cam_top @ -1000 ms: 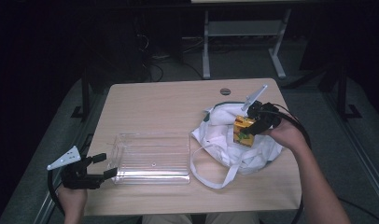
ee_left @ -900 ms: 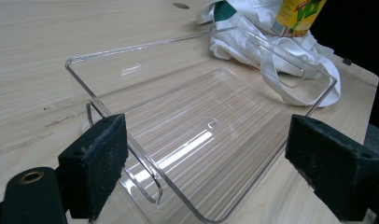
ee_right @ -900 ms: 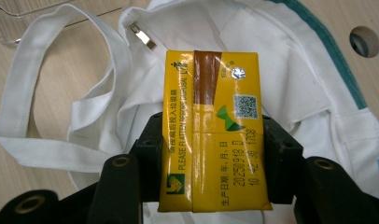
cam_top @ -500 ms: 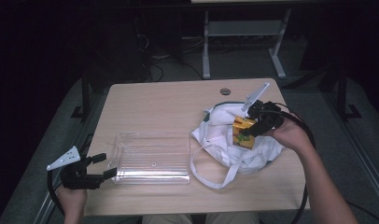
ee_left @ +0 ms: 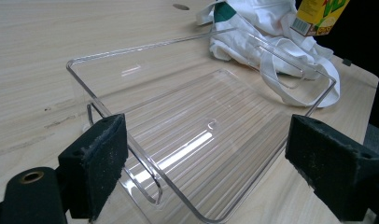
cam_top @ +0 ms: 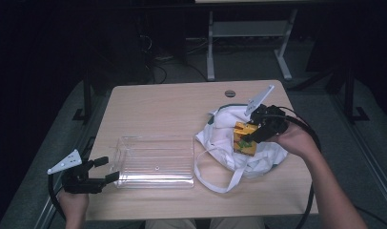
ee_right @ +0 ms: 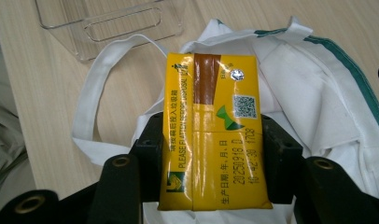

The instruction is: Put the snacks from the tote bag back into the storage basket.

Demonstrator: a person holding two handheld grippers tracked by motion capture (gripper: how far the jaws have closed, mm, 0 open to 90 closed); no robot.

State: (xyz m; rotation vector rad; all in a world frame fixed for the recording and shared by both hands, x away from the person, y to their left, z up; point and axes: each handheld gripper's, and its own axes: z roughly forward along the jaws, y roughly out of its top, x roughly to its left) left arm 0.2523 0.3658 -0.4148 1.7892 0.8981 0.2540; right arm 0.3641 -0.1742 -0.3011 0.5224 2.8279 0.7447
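A yellow drink carton (cam_top: 244, 138) (ee_right: 211, 135) is clamped between the jaws of my right gripper (cam_top: 251, 135) (ee_right: 208, 154), held just above a crumpled white cloth bag (cam_top: 229, 143) (ee_right: 313, 93) on the right half of the table. The carton's corner also peeks in at the top right of the left gripper view (ee_left: 320, 16). A clear plastic tray (cam_top: 153, 161) (ee_left: 201, 135) lies empty left of the bag. My left gripper (cam_top: 106, 169) (ee_left: 206, 163) stands open at the tray's left end, its pads (ee_left: 96, 163) apart on either side of the tray's near rim.
The wooden table (cam_top: 168, 109) has a round cable hole (cam_top: 229, 93) near its far edge. The bag's long white strap (cam_top: 215, 176) loops out toward the front edge. A white metal frame (cam_top: 249, 38) stands on the dark floor behind the table.
My right gripper has lifted the yellow carton a little up and out of the white bag. The left gripper and the tray have stayed put.
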